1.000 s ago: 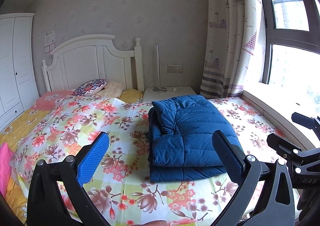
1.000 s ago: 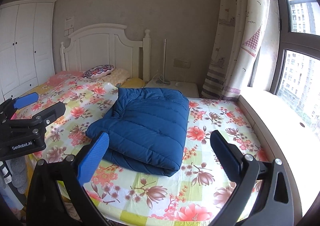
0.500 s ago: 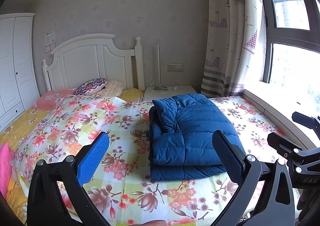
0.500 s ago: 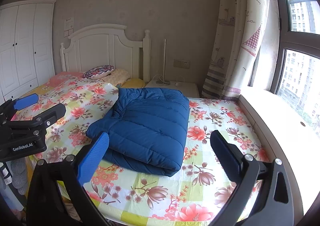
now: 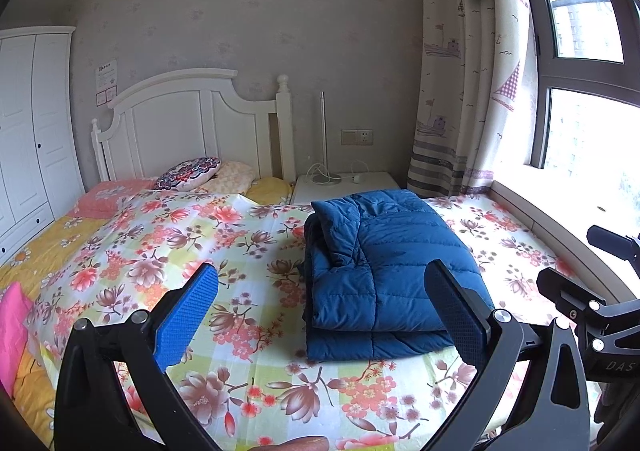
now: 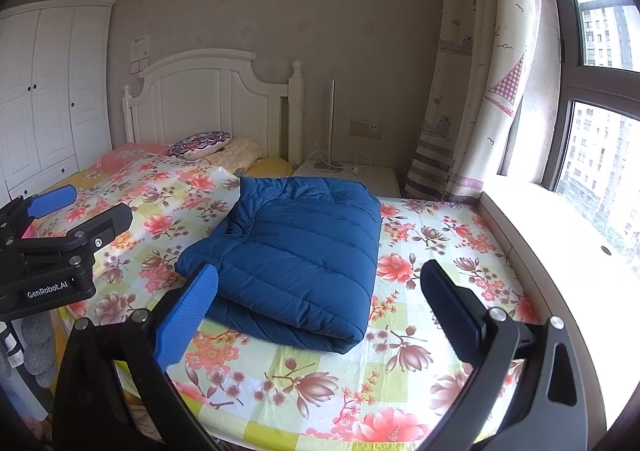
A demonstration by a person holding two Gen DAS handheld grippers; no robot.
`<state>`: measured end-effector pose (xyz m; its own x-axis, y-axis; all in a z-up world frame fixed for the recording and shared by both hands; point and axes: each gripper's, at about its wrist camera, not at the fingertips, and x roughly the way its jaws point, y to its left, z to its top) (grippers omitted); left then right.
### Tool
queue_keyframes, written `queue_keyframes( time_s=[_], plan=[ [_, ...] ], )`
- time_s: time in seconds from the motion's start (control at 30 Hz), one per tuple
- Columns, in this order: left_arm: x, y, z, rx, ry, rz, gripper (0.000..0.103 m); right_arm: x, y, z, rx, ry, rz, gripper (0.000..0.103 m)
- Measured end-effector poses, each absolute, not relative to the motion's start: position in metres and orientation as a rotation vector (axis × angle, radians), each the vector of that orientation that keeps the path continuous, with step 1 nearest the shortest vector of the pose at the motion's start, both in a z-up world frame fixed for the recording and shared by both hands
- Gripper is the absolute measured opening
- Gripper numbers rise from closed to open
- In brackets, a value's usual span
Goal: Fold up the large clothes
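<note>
Left wrist view: at your far left stands the white wardrobe, then the white headboard with a patterned cushion lying at the head of the bed. The floral bedspread covers the bed from the pillows down to the near edge. Your left gripper hangs above that near edge with its jaws spread wide and nothing between them; the left finger's pad is blue, the right one dark. The blue padded jacket lies folded into a thick rectangular bundle on the right half of the bed, near the foot edge and apart from your fingers. Behind it sits the white nightstand, with the sailboat curtain and the window further right.

In the right wrist view, the left gripper's body pokes in at the left edge. The jacket rests in the middle of the bedspread, its rolled fold facing the near edge. Your right gripper is also wide open and empty, held just short of the bed's near edge, not touching the jacket.
</note>
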<state>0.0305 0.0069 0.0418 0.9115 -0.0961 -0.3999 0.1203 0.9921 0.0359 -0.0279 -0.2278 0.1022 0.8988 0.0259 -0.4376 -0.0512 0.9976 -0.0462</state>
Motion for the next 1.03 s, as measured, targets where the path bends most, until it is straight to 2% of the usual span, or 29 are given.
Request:
queue_keyframes(
  time_s=[0.37,0.73,0.87,1.03],
  plan=[
    [0.03,0.006,0.042,0.068,0.406,-0.11,0.099,-0.025,-0.225,0.097,-0.068,0.465,0.052,0.1],
    [0.07,-0.002,0.01,0.059,0.413,-0.121,0.099,0.022,-0.226,0.054,-0.049,0.573,0.072,0.1],
    [0.13,0.014,-0.002,0.119,0.534,-0.153,0.099,0.045,-0.256,0.052,-0.01,0.567,0.066,0.1],
    [0.251,0.141,-0.016,0.073,0.695,0.088,0.099,0.089,-0.4,0.078,0.07,0.558,-0.142,0.1]
  ],
)
